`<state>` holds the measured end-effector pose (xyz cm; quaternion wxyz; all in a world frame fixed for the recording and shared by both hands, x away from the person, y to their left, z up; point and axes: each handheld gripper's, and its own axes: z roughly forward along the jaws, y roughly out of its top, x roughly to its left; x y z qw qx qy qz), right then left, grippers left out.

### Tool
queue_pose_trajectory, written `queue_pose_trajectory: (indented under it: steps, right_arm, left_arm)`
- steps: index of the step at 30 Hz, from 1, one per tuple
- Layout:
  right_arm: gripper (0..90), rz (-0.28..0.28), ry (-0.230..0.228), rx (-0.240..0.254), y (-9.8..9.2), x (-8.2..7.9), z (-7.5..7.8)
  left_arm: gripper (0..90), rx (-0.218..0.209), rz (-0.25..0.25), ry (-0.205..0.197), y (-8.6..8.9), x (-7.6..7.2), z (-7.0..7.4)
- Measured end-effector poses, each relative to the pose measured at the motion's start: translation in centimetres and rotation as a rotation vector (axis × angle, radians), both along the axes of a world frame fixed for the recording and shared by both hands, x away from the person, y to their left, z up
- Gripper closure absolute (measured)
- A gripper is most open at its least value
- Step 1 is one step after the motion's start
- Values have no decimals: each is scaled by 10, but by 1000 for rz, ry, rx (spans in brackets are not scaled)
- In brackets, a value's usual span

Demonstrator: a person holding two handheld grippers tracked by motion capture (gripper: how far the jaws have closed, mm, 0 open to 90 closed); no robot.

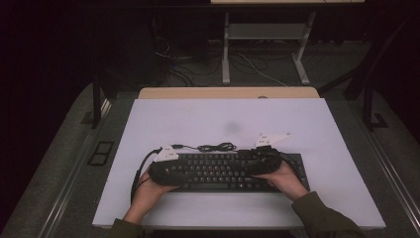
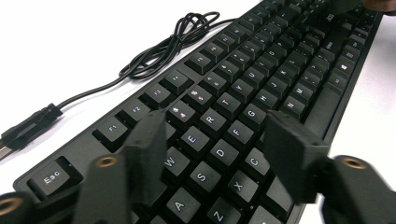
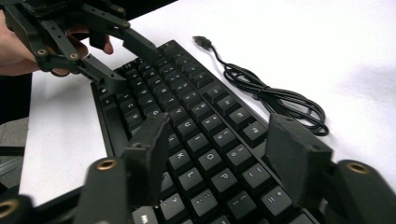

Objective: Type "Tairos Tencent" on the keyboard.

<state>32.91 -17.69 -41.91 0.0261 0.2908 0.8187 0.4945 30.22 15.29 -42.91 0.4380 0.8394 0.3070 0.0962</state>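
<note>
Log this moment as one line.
left gripper: open, over keyboard left end | right gripper: open, over right end | nothing held | cable: coiled behind keyboard | table: white

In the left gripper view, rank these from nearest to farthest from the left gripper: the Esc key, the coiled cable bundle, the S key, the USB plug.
1. S key: between the left gripper's jaws.
2. Esc key: keyboard corner, just left of the jaws.
3. USB plug: on the table beyond that corner.
4. Coiled cable bundle: farthest, behind the keyboard's back edge.

Left gripper [image 1: 171,168] and right gripper [image 1: 257,161], jaws seemingly apart.
</note>
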Motion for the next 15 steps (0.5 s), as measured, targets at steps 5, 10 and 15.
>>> queue_pose_trajectory:
  steps: [5,10,15]
  right_arm:
    - [507,-5,-6,5,5,1,2]
    - [622,1,2,13,8,2,3]
    - [759,17,3,12,13,2,4]
  left_arm:
    - [239,8,5,-4,-1,0,0]
    - [171,4,16,-6,-2,1,0]
    - [125,-2,16,-4,-3,1,0]
